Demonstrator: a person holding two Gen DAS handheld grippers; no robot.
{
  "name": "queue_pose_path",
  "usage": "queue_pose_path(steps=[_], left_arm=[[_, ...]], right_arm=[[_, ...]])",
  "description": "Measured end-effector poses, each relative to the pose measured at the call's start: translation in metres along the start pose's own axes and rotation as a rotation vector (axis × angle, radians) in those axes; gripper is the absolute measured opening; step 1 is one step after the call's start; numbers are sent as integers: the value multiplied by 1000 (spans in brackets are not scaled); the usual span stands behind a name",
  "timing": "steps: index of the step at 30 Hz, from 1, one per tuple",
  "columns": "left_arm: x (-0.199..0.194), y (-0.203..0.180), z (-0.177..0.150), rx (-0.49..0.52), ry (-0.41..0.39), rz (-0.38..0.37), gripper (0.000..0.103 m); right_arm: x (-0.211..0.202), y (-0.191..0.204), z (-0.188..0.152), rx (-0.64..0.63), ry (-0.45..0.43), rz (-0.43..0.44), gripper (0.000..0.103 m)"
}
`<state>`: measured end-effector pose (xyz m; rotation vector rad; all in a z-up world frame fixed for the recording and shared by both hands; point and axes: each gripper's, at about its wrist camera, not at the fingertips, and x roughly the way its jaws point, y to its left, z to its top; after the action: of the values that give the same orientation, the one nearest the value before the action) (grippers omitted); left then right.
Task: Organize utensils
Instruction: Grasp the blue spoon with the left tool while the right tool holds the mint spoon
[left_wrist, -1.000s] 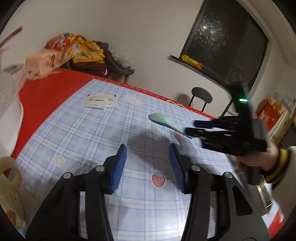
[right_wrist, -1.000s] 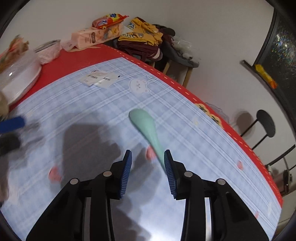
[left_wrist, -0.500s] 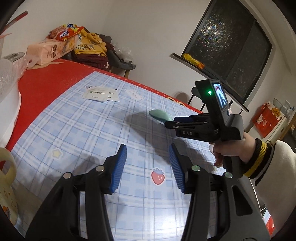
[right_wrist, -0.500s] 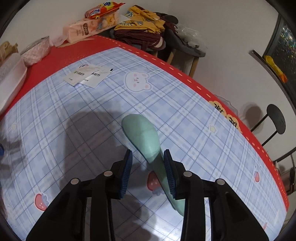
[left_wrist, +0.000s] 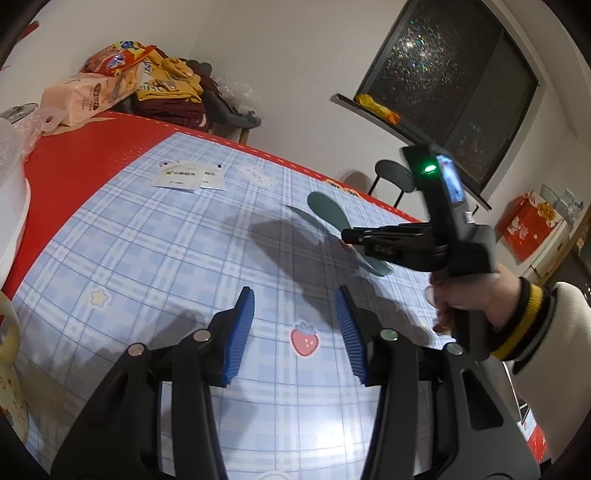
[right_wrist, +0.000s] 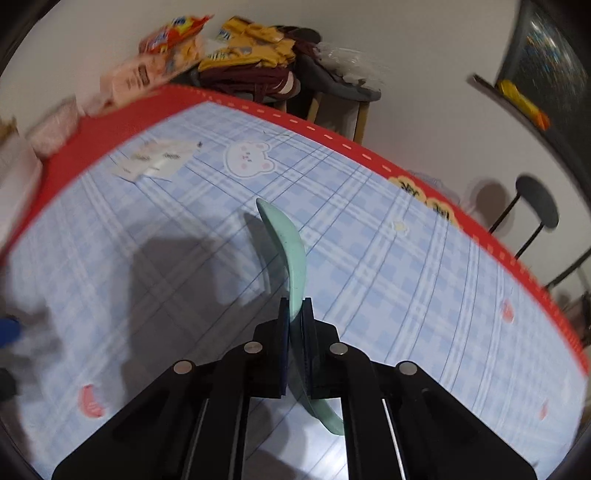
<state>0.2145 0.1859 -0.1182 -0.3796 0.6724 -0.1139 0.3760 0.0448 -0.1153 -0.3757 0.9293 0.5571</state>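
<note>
Spoon (right_wrist: 291, 258) | right claw (right_wrist: 295, 314) clamps handle (tilted) | left claw (left_wrist: 295, 325) parted — empty, mid-table

left gripper (left_wrist: 295, 328): black frame, blue ribbed pads, silver screws
right gripper (right_wrist: 295, 332): black, green light
sleeve (left_wrist: 554, 354): cream, black-and-yellow striped cuff

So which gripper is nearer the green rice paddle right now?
Right. The right gripper is shut on the green rice paddle at its handle, tilting it on edge. The left gripper stands open over the checked tablecloth, short of the paddle and apart from it.
</note>
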Motion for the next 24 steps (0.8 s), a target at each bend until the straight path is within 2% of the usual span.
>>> queue_pose_path(steps=[6, 12, 18, 24], left_arm=[[-4, -18, -8, 54, 20, -26, 47], [-24, -49, -26, 134, 47, -46, 47], [-51, -76, -80, 281, 157, -45, 43], [-84, -92, -119, 375, 217, -37, 41]], right_arm=[[-47, -9, -46, 103, 4, 49, 7], [-101, -17, -102, 208, 4, 51, 7], [-157, 1, -157, 237, -64, 114, 7], [-192, 19, -211, 278, -133, 201, 7]])
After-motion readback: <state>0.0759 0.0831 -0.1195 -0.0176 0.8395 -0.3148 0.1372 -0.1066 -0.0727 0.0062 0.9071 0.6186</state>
